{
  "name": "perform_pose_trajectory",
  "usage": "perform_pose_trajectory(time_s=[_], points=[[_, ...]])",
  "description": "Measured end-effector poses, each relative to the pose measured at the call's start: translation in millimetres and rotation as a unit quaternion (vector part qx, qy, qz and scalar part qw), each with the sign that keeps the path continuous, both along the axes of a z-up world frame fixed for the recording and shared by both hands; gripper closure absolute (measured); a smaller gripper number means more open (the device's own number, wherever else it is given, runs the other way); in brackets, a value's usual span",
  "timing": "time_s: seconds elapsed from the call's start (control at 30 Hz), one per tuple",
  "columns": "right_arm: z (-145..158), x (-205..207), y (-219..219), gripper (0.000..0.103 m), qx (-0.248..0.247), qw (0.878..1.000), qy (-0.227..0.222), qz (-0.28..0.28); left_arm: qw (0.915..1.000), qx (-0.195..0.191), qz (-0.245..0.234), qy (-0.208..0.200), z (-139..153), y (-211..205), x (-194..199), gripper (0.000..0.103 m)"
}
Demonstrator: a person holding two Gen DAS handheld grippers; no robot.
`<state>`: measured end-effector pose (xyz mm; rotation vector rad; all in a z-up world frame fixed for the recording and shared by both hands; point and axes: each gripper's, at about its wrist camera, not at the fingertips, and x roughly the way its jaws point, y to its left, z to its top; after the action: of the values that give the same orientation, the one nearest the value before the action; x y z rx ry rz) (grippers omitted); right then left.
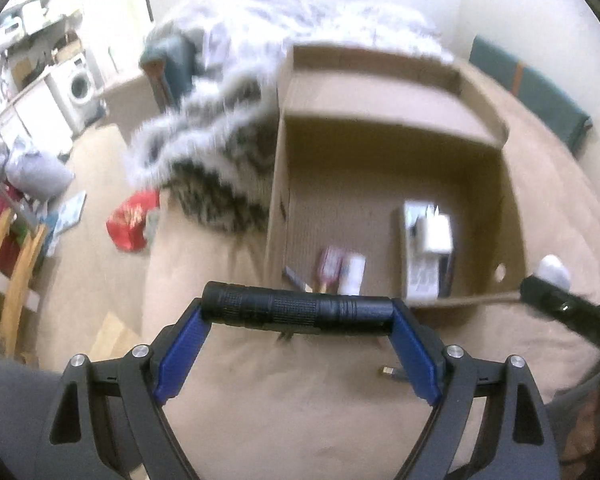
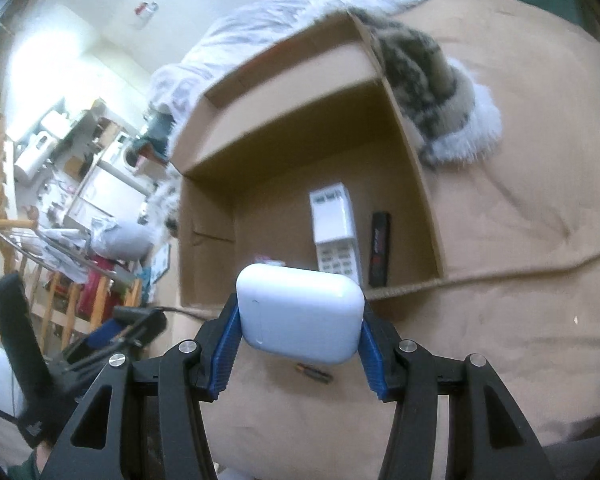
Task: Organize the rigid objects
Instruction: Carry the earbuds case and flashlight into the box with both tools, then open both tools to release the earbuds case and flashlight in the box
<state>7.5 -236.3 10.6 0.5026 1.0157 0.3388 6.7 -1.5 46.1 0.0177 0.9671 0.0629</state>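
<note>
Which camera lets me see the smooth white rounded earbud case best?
The right wrist view. There the smooth white rounded earbud case fills the middle, pinched between the right gripper's blue pads, just before the brown cardboard box. The left wrist view shows only a small white corner of it at the right edge.

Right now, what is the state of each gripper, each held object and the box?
left gripper: shut on the black flashlight, held crosswise.
right gripper: shut on the white earbud case, lid closed.
cardboard box: open on top, several items already lying inside.
</note>
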Motion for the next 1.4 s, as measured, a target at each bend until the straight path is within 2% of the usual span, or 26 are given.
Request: perform_pose_trajectory(time_s=[0.27, 0.43, 0.57, 0.73, 0.8, 0.87, 0.93, 1.13, 1.27, 1.4], points=[[32, 24, -5, 0.046, 0.020, 0.999, -0.032, 0.000, 0.9985, -0.011, -0.013, -0.053, 49, 2, 32, 0.017], [44, 59, -2, 0.046, 0.008, 0.999, -0.034, 0.007, 0.9979, -0.040, -0.007, -0.051, 57, 4, 68, 0.017], [39, 87, 3, 0.047, -0.009, 0.999, -0.029, 0.015, 0.9974, -0.063, -0.012, -0.032, 44, -1, 94, 0.017], [3, 104, 7, 0.046, -0.030, 0.999, 0.002, 0.023, 0.9984, -0.050, -0.023, -0.011, 6, -15, 112, 0.017], [-16, 106, 10, 0.046, -0.038, 0.998, 0.028, 0.028, 0.9990, -0.039, -0.021, 0.005, -14, -17, 116, 0.017], [-33, 108, 13, 0.046, -0.024, 0.997, 0.057, 0.036, 0.9992, -0.029, -0.017, 0.022, -33, -18, 119, 0.017], [-41, 108, 21, 0.046, -0.027, 0.996, 0.070, 0.054, 0.9982, -0.030, -0.014, 0.050, -48, -18, 123, 0.017], [-65, 112, 44, 0.046, -0.086, 0.985, 0.113, 0.094, 0.9970, -0.030, -0.022, 0.068, -59, -20, 125, 0.017], [-73, 114, 44, 0.046, -0.094, 0.983, 0.124, 0.093, 0.9960, -0.032, -0.025, 0.080, -62, -19, 127, 0.017], [-74, 116, 44, 0.046, -0.095, 0.983, 0.132, 0.086, 0.9928, -0.057, -0.022, 0.103, -69, -17, 128, 0.017]])
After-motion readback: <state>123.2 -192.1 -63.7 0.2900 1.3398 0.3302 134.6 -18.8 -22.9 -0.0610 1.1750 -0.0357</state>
